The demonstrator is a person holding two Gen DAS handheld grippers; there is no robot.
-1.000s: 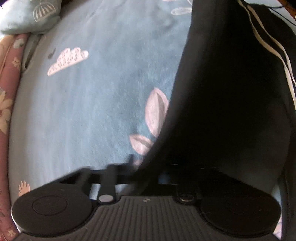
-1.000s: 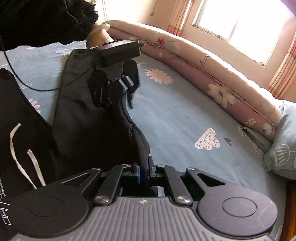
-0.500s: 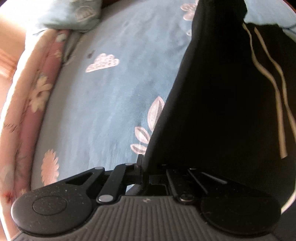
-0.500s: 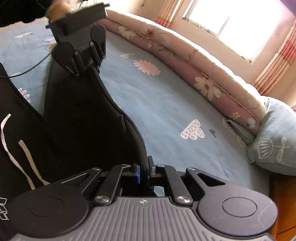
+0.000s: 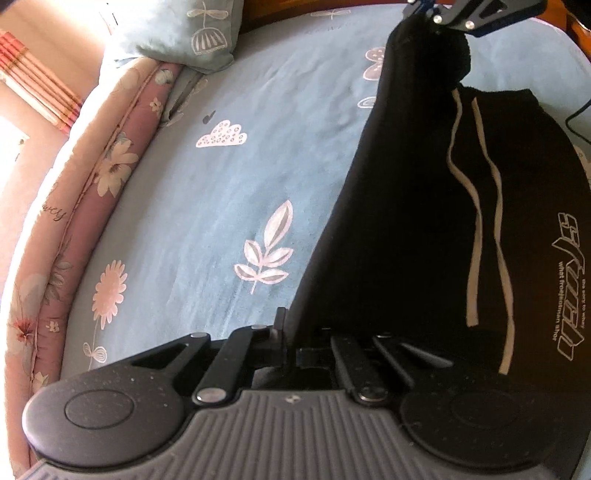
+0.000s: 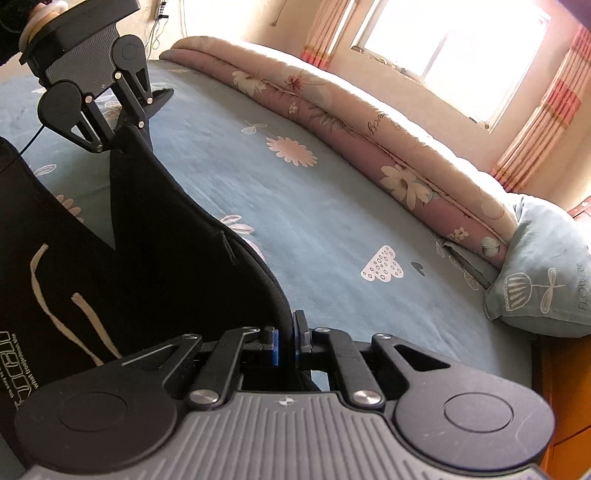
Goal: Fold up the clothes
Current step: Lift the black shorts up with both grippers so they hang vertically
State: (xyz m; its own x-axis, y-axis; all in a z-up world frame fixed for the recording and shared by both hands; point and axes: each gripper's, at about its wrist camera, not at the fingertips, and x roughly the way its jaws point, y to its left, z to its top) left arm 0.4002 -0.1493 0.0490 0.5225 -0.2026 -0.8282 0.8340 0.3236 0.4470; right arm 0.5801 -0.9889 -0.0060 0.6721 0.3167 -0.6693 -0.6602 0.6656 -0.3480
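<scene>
A black garment (image 5: 406, 221) with pale drawstrings (image 5: 476, 221) and a printed logo lies on the blue bed sheet (image 5: 221, 184). One edge of it is raised and stretched between both grippers. My left gripper (image 5: 286, 332) is shut on that edge at its near end. At the far end, my right gripper (image 5: 421, 9) pinches the same edge. In the right wrist view, my right gripper (image 6: 286, 332) is shut on the black garment (image 6: 166, 240), whose fold runs up to my left gripper (image 6: 125, 129), held above the sheet by a hand.
A rolled pink floral quilt (image 6: 369, 122) runs along the bed's far side, under a bright window (image 6: 443, 48). A blue-grey pillow (image 6: 543, 277) lies at the bed's end. A thin black cable (image 5: 576, 122) crosses the sheet beyond the garment.
My left gripper has risen and rolled, drawing away from the right one and lifting the garment's edge off the sheet. The right gripper has shifted a little and keeps its grip.
</scene>
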